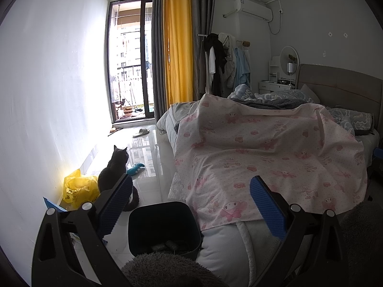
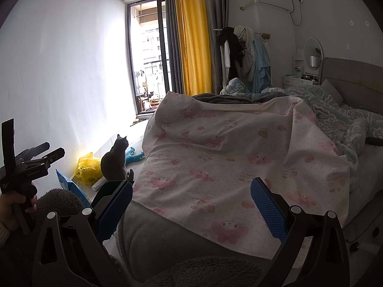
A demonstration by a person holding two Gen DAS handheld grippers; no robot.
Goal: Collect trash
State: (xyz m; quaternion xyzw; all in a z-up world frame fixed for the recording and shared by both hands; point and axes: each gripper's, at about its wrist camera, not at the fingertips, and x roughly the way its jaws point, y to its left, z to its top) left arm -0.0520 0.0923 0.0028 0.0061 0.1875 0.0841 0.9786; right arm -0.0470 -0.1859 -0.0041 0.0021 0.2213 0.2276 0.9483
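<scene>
- Trash sits mostly on the floor along the left wall: a yellow bag (image 1: pixel 80 189), a blue packet (image 2: pixel 69 185) beside it, and a sheet of bubble wrap (image 1: pixel 176 186) against the foot of the bed (image 1: pixel 263 148).
- Your bin (image 1: pixel 164 227) stands on the floor just beside the bed corner, directly ahead of the left claw (image 1: pixel 190 205); a few dark lumps lie at its bottom, too dim to name.
- Both claws are spread wide and carry nothing. The left claw hangs over the bin, the right claw (image 2: pixel 191 208) over the pink sheet (image 2: pixel 239 148).
- I judge the yellow bag to be thin film: light, limp and slippery. Pinch a gathered fold near its crumpled top, not a flat side, or it may slide out.
- Bubble wrap looks light and springy; take it by an edge and close fully, since it will squash before it holds.
- The blue packet seems stiffer; grip its upper corner where it stands free of the floor.
- A white tube-like object (image 2: pixel 99 184) lies near the bag; whether it is trash I cannot tell.
- A cat (image 1: pixel 113 177) sits just beside the yellow bag, so come in slowly from the near side.
</scene>
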